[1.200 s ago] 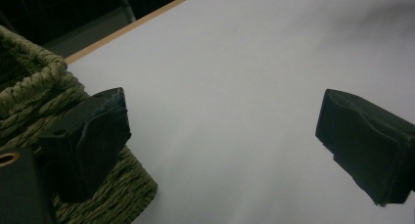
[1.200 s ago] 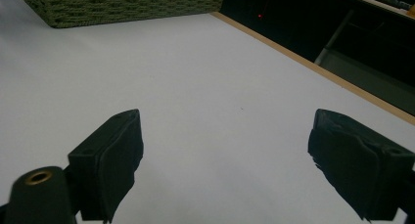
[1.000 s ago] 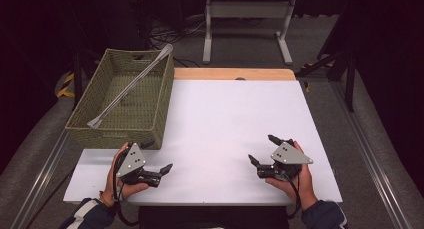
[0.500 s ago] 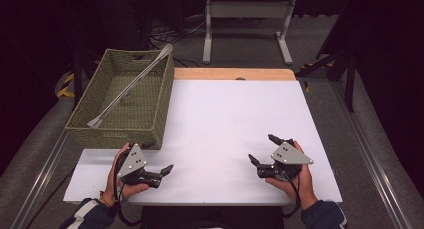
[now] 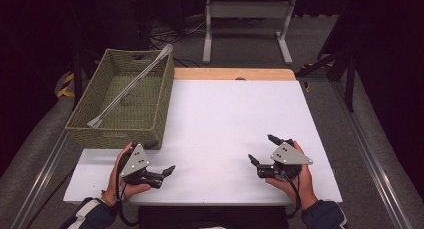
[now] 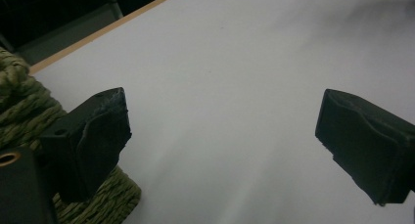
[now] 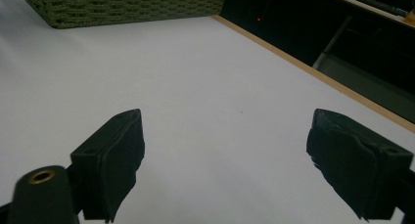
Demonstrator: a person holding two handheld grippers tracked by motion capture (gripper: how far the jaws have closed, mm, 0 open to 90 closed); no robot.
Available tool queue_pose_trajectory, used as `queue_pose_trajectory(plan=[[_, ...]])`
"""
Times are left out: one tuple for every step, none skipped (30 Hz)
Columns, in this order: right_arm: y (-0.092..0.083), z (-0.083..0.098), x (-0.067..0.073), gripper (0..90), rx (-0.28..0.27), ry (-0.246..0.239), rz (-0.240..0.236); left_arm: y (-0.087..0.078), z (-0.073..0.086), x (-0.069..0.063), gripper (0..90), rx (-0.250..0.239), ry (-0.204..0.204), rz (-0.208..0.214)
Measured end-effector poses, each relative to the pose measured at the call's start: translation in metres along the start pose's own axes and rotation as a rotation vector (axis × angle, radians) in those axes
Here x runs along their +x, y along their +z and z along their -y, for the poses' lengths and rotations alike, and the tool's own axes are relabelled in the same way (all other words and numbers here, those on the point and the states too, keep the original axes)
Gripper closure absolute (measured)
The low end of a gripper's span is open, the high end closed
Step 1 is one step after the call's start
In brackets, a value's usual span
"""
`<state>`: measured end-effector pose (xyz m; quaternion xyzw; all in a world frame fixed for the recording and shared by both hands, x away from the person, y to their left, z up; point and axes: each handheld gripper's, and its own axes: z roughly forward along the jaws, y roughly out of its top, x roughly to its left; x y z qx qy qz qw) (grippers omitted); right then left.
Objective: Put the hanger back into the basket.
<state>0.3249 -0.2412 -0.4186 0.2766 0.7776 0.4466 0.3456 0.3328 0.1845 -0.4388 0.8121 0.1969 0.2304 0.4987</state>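
A flat, matte white table [image 5: 235,124] with a pale wooden strip along its far edge carries a rectangular woven basket [image 5: 150,114] of coarse green-brown rope-like weave. A long, thin grey metal tool [image 5: 131,86] lies slantwise in it, one end propped on the far rim.

The left gripper [image 5: 161,158] has its black, blocky jaws spread wide with nothing between them; the basket's near corner sits just beside one jaw. In the left gripper view bare white surface lies between the jaws.

The right gripper [image 5: 263,149] also has its jaws wide apart and empty; the basket is well beyond them across bare table.

Against the earlier frames, both grippers sit in nearly the same spots, and the basket and tool have not moved.
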Motion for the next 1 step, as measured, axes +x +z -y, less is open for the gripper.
queue_pose_trajectory(plan=[[-0.0003,-0.0002,-0.0004,14.2,-0.004,0.004,-0.001,0.0006,-0.0006,-0.0005,6.8,0.000,0.002,0.004]])
